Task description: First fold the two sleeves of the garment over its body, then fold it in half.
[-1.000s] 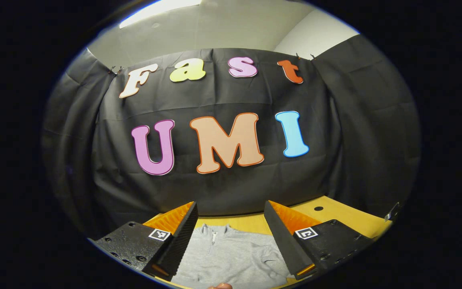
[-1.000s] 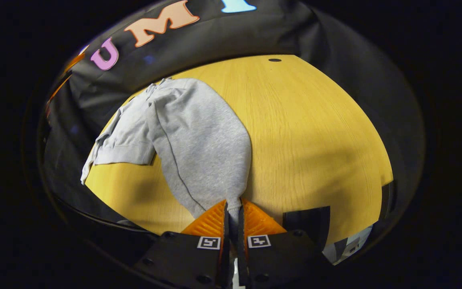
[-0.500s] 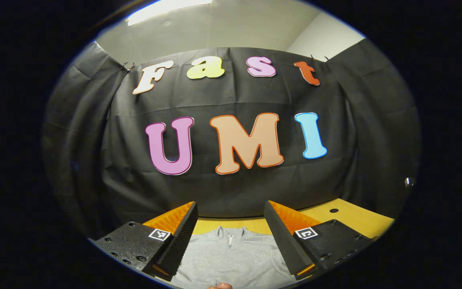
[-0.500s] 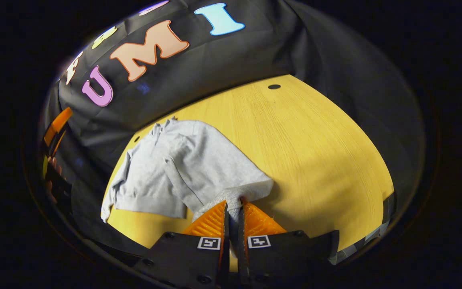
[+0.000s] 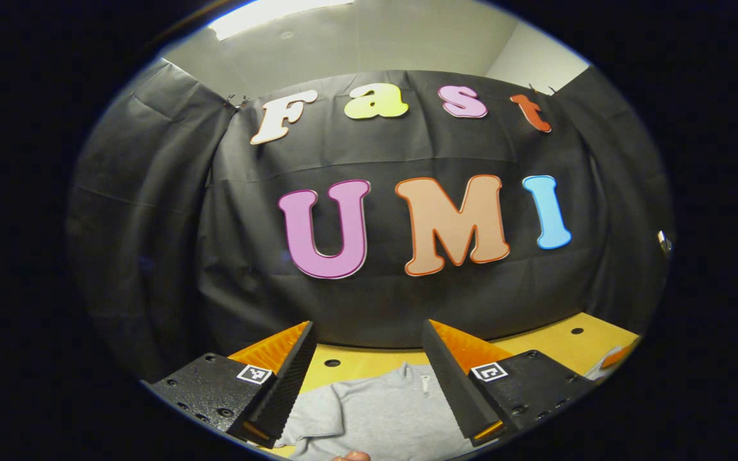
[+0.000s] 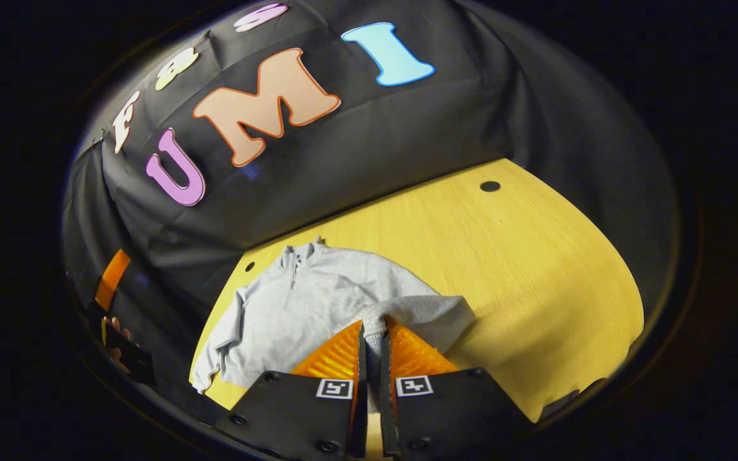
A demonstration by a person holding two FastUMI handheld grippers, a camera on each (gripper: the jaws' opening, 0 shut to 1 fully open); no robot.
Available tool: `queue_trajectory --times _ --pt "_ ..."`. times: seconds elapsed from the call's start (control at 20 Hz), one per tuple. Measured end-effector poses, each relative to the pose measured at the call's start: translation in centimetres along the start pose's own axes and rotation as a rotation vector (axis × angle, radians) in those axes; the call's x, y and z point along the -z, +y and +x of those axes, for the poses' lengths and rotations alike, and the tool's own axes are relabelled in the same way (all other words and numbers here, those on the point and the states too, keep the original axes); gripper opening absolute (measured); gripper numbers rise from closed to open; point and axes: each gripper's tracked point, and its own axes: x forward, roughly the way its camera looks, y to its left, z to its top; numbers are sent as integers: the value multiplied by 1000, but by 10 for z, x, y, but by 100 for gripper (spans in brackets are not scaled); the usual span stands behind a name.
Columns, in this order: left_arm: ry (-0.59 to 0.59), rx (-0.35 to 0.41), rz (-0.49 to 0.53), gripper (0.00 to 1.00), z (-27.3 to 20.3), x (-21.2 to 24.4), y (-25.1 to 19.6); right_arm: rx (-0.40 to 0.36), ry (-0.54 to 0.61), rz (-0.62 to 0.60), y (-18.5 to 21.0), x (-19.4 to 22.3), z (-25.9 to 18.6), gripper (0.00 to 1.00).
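With the grey garment [image 6: 298, 307] lying on the yellow tabletop [image 6: 535, 269], the right tongs [image 6: 372, 349] pinch a sleeve cuff [image 6: 374, 326] at 6 o'clock, mid first fold, which next probably needs laying over the body, while the left tongs [image 5: 369, 378] hover agape above.

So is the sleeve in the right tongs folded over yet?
Partly: the right tongs pinch the sleeve, doubled back toward the garment's body.

A grey garment [image 6: 305, 307] with a short zip collar lies flat on the yellow worktop [image 6: 535, 275], collar toward the booth wall; one sleeve [image 6: 423, 314] is drawn across its body; the other lies at its side.
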Motion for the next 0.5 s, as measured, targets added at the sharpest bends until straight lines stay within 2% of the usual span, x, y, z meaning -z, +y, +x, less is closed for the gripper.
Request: queue_trajectory --times 0.25,0.3,0.4,0.5 --pt "2 -101 -6 99 0 6 62 -68 -48 -57 64 -32 25 10" --pt "5 -121 -7 96 -1 9 73 -84 -51 -63 78 -36 30 10" --pt "15 -158 -12 100 -5 15 95 -117 -55 -76 104 -41 39 10" --pt "25 -191 -17 99 -8 20 114 -152 -55 -98 131 -42 50 10"
